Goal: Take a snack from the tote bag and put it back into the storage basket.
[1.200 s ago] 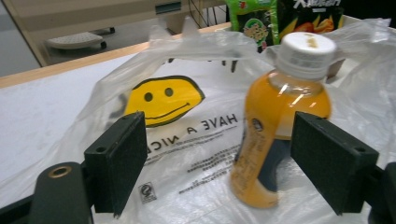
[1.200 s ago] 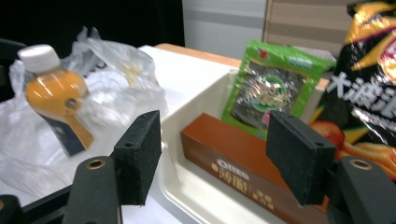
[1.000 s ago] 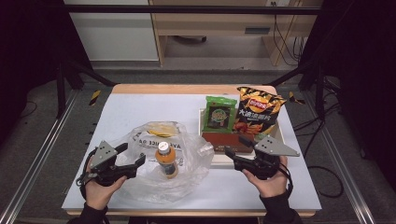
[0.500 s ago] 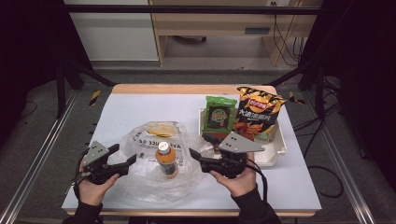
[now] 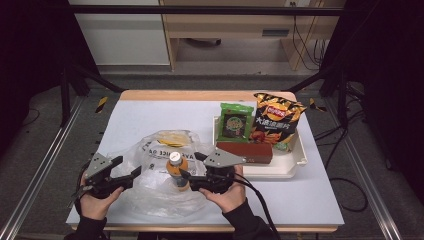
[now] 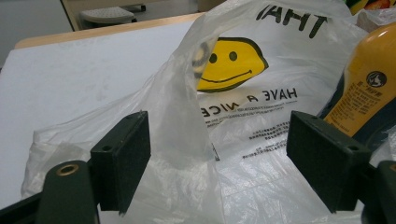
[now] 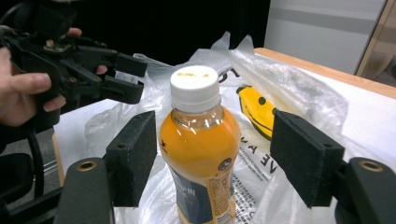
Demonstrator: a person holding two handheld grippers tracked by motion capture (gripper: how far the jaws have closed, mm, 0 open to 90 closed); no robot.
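Since the earlier frame our right hand-held gripper [image 5: 186, 181] has travelled from beside the tray [image 5: 300, 161] to the orange bottle [image 5: 176, 170], its jaws just opening; they straddle it, pads clear. The right gripper view shows one white cap [image 7: 194, 82]; the left gripper view shows the smiley print [image 6: 230, 64] behind the bottle. Our left hand-held gripper [image 5: 129, 170], wide open, straddles a fold of the single plastic bag [image 5: 155, 192] under the bottle. One bottle, three snack packs, one box.
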